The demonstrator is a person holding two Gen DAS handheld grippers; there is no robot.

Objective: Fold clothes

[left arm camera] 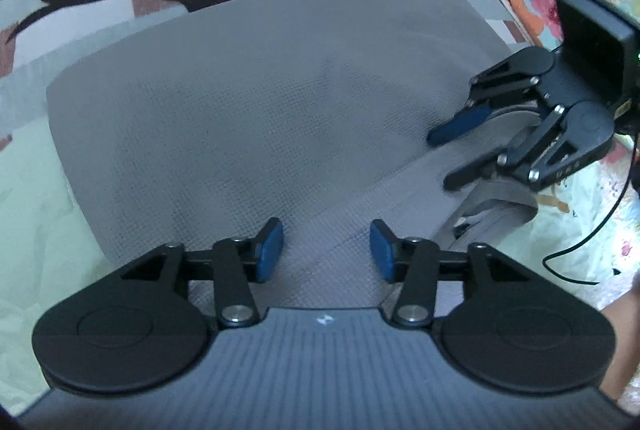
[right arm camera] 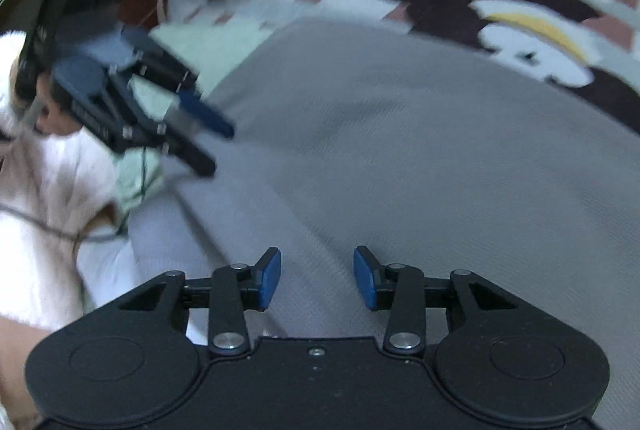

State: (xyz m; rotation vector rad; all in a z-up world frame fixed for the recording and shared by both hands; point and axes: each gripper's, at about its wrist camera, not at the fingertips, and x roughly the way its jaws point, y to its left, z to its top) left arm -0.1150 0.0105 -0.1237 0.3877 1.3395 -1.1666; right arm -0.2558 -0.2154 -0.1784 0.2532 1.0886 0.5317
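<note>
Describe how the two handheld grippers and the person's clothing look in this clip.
Both the left gripper and right gripper are black, with scissor-like linkages, silver pivot screws, round side discs and blue fingertip pads. The left gripper's base is ribbed grey. A thin black cable trails from the right one. The person wears a white fluffy sleeve.

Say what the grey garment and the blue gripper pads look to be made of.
Grey garment: soft knit fabric, matte, probably cotton blend; fine waffle-like grid texture and soft creases show. Pads: likely rubber or soft plastic, smooth, slight sheen; the exact material cannot be told.
</note>
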